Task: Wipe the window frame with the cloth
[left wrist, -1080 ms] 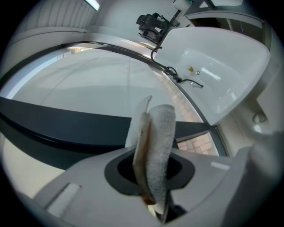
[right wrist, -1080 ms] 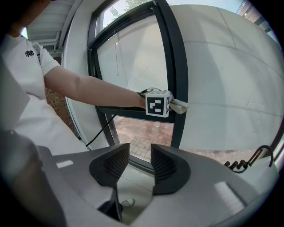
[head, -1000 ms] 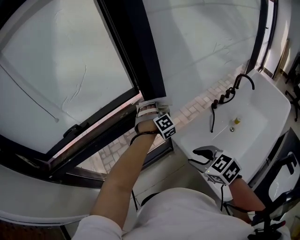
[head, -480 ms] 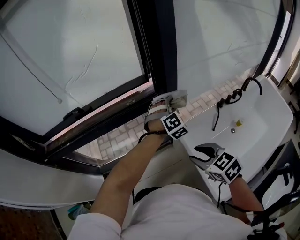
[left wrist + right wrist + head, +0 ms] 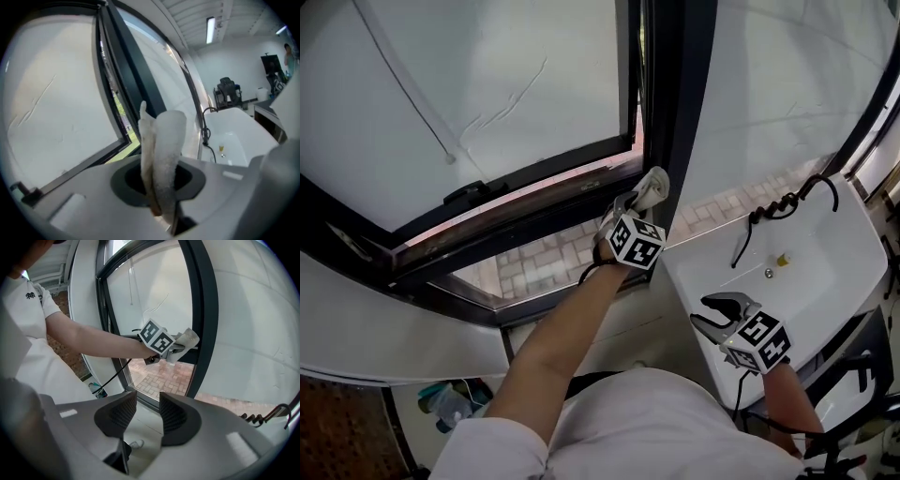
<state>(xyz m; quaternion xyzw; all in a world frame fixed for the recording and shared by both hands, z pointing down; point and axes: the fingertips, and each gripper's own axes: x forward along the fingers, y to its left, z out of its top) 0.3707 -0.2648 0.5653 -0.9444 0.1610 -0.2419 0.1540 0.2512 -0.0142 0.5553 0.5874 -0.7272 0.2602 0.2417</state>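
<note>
A dark window frame (image 5: pixel 680 94) fills the upper scene, its upright post meeting a lower rail near the middle. To the right, below it, lies a white sink (image 5: pixel 825 253). The left gripper (image 5: pixel 639 195) reaches up to the foot of the post, clenched on a folded white cloth (image 5: pixel 653 185). The cloth's long axis runs straight out along the jaws, its free end pointing up and right and pressed against the post. The right gripper (image 5: pixel 719 314) hangs over the sink's near edge, jaws apart and holding nothing. A second ago the cloth lay lower in the corner where rail meets post. It now tilts upward onto the post, while the right gripper has stayed put.
</note>
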